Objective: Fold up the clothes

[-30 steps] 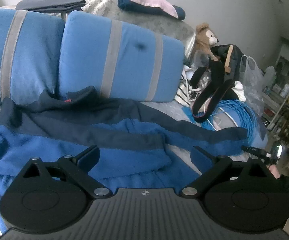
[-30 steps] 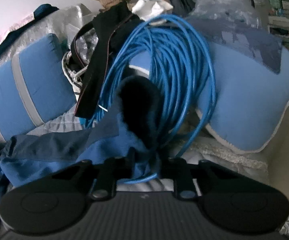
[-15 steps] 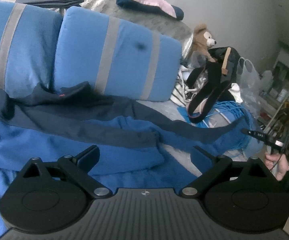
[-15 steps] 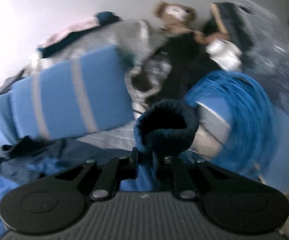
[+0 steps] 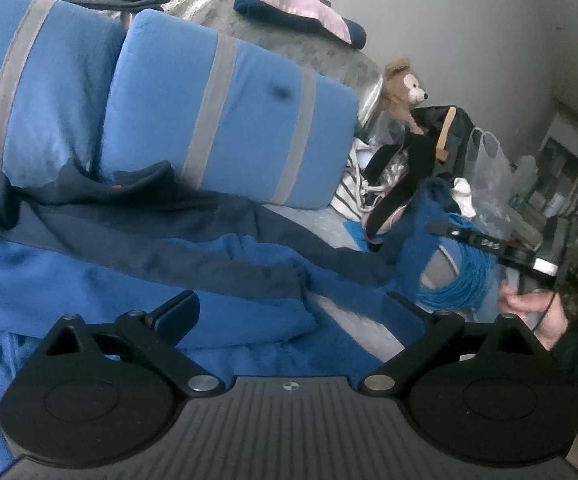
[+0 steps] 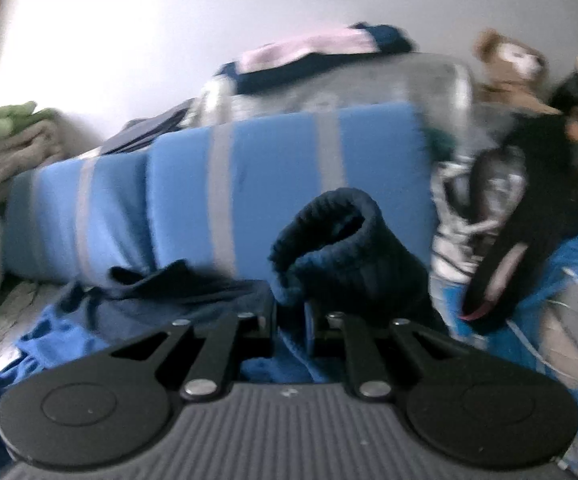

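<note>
**A:** Bedding is seen behind everything: a grey quilted bed (image 5: 329, 216) backed by striped blue pillows (image 5: 225, 120), with a teddy bear (image 5: 403, 88) and a coil of blue cable (image 5: 457, 280) off to the side. What has changed?

**B:** The ribbed navy cuff (image 6: 341, 240) of the blue fleece top (image 5: 137, 280) has been lifted off the cable coil and carried up and across toward the pillows. It is pinched by the right gripper (image 6: 293, 320), whose fingers are nearly shut on the cloth, the cuff standing up just beyond the tips. The sleeve is judged to be on its way inward over the body for a first fold.

**A:** And the other side?

**B:** The left gripper (image 5: 293, 308) is held with its fingers spread wide and nothing between them; the top lies just beyond and below the tips.

**A:** What is shown in one view only?

**B:** From the left wrist, the stretched sleeve, the right tool and the hand (image 5: 537, 312) holding it are visible. Only the right wrist view, though blurred, shows the pinch itself.
</note>
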A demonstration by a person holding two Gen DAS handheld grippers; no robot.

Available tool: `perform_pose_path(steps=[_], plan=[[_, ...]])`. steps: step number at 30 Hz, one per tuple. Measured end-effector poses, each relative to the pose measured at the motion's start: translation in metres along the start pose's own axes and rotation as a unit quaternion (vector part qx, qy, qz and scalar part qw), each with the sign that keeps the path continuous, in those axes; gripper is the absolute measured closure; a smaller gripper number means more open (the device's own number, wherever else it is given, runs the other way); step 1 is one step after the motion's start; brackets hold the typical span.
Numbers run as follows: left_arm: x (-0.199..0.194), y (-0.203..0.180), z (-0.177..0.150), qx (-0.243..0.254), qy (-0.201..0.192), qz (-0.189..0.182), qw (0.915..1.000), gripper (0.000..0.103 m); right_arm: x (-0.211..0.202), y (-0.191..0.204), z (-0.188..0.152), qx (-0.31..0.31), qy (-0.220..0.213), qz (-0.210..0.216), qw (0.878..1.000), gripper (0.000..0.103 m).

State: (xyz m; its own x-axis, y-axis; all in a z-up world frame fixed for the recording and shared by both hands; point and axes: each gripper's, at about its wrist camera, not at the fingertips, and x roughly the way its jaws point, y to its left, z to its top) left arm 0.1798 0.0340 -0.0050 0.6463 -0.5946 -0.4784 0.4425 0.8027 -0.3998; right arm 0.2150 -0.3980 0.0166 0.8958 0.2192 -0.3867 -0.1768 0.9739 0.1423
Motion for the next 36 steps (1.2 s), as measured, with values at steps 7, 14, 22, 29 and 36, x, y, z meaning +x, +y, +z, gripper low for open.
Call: perform_pose_path(steps=[7, 14, 22, 29, 36], plan=[[0.008, 0.005, -0.001, -0.012, 0.000, -0.012, 0.9999, 0.003, 0.042, 0.073, 0.002, -0.053, 0.023, 0.068, 0.996, 0.090], [0.007, 0.006, 0.002, -0.018, -0.005, -0.022, 0.9996, 0.003, 0.072, 0.131, 0.000, -0.110, 0.064, 0.115, 0.985, 0.067], [-0.010, 0.008, 0.008, -0.017, -0.018, -0.007, 0.9997, 0.003, 0.054, 0.151, 0.037, -0.142, 0.024, 0.151, 0.978, 0.001], [-0.013, 0.003, 0.040, 0.028, -0.008, 0.044, 0.9986, 0.003, 0.050, 0.163, 0.072, -0.320, 0.073, 0.179, 0.928, 0.000], [0.011, 0.019, 0.048, -0.020, 0.001, 0.039, 0.9991, 0.003, 0.060, 0.175, 0.034, -0.449, 0.135, 0.229, 0.853, 0.001]])
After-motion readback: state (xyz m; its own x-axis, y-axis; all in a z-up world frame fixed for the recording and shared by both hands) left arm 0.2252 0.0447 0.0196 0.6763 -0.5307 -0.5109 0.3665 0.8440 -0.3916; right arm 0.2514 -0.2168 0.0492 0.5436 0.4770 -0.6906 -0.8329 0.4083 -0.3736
